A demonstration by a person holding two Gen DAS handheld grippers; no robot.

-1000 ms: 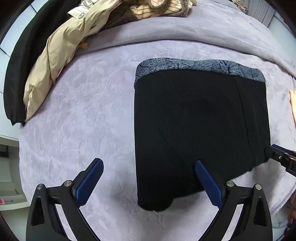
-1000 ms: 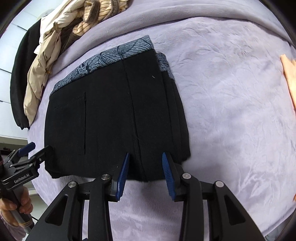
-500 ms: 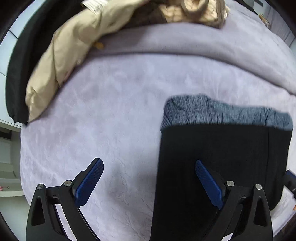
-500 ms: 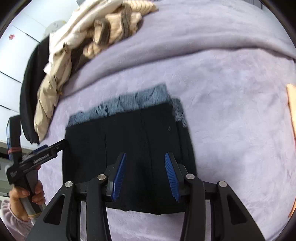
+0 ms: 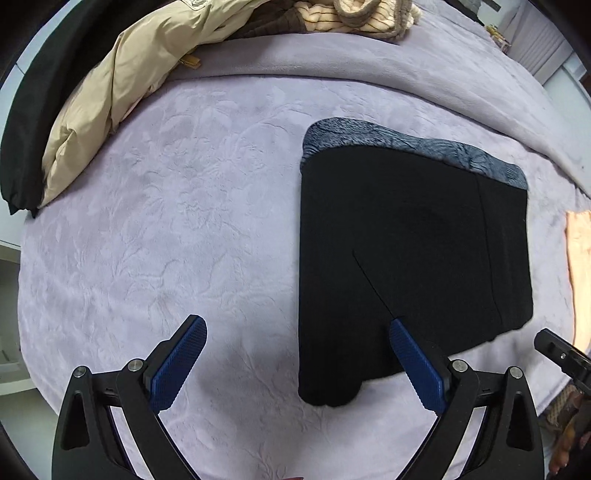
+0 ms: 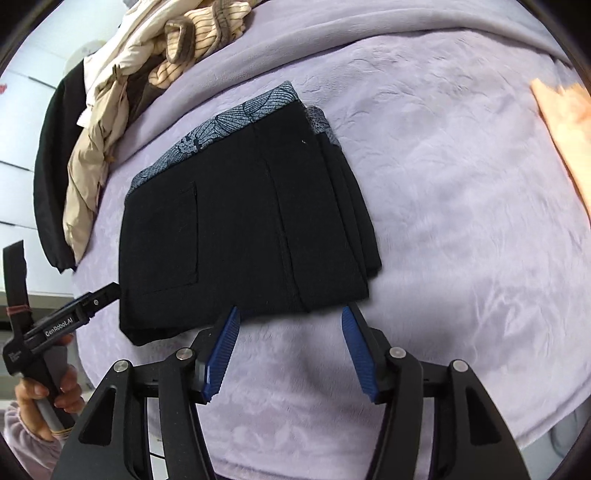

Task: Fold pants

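Observation:
The black pants (image 5: 413, 251) lie folded into a compact rectangle on the lavender bedspread (image 5: 184, 229), with the blue-grey patterned waistband (image 5: 406, 142) on the far side. My left gripper (image 5: 295, 326) hangs open and wide above the pants' near left corner, gripping nothing. In the right wrist view the pants (image 6: 236, 229) show a back pocket and stacked layers on their right side. My right gripper (image 6: 290, 314) sits just short of the near fold edge, its jaws opening with no cloth between them. Each gripper shows in the other's view: the right gripper (image 5: 557, 354), and the left gripper (image 6: 74, 314) with a hand (image 6: 40, 398) on its handle.
A heap of clothes lies along the far left of the bed: a beige jacket (image 5: 122, 96), a black garment (image 5: 40, 92) and a striped knit (image 5: 354, 14). An orange cloth (image 6: 565, 122) lies at the right. The bed's edge is near, below both grippers.
The right gripper's jaws have widened and come off the pants' near edge. Both views swung toward the far side of the bed, then back. The left gripper stays wide open.

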